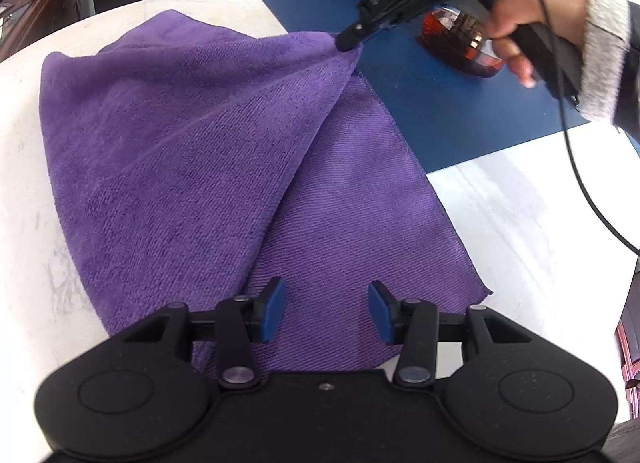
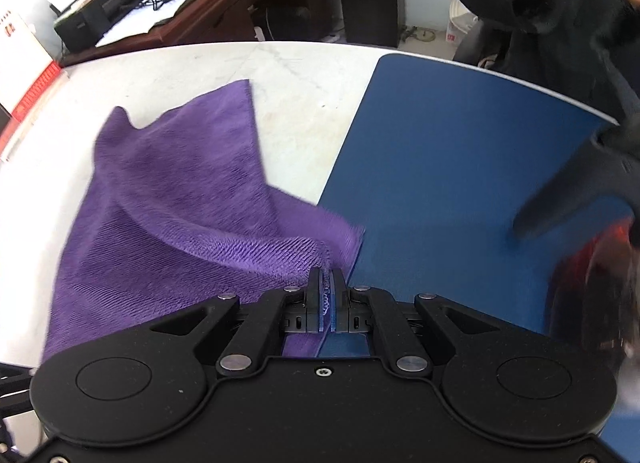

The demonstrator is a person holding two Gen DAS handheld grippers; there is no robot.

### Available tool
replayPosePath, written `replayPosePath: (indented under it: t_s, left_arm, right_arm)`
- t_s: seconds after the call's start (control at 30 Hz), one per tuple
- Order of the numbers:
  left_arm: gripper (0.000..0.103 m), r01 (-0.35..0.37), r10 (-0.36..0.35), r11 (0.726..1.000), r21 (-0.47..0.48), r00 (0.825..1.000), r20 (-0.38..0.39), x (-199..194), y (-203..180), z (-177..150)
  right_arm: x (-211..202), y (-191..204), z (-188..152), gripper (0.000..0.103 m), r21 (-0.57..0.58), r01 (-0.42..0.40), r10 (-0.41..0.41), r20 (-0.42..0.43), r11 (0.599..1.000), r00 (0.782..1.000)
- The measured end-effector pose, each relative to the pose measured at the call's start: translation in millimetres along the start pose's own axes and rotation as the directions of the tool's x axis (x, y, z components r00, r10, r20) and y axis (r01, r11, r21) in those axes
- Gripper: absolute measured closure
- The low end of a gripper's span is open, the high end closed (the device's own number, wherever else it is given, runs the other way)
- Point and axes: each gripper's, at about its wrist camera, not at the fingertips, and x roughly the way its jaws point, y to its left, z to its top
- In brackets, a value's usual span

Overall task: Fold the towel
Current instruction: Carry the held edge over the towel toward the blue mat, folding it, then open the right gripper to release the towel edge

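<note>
Nearest, the left gripper [image 1: 327, 313] is held open above the near edge of 1 purple towel [image 1: 180, 151] spread on the white table [image 1: 24, 223]. At 1 o'clock, 1 towel corner is pinched by the closed right gripper [image 2: 327, 295], beside 1 blue mat [image 1: 460, 111].
</note>
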Motion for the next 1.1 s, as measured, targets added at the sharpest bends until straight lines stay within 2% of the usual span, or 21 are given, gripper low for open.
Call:
replayPosePath:
  t_s: [0.2,0.83,1.0,1.1]
  left_arm:
    - [0.06,0.0,0.0,1.0,0.002,1.0,-0.002,0.9,-0.6,-0.1]
    - [0.059,0.011,-0.011,1.0,-0.026,1.0,-0.004,3.5,2.7,-1.8]
    - [0.057,0.032,-0.032,0.998,-0.045,0.999,0.0,1.5,5.3,-5.1]
    - [0.056,0.036,-0.036,0.998,-0.049,0.999,0.002,0.2,5.6,-6.0]
  right_arm:
    - [15.9,3.7,8.3,0.1,-0.04,0.034,-0.034,-0.005,0.999,0.999]
    - [19.7,7.5,11.5,0.099,-0.063,0.088,-0.089,-0.013,0.994,0.996]
    - [19.3,10.9,10.3,0.085,-0.076,0.126,-0.128,-0.015,0.989,0.992]
    - [17.1,11.1,9.1,0.074,-0.069,0.147,-0.148,-0.013,0.987,0.989]
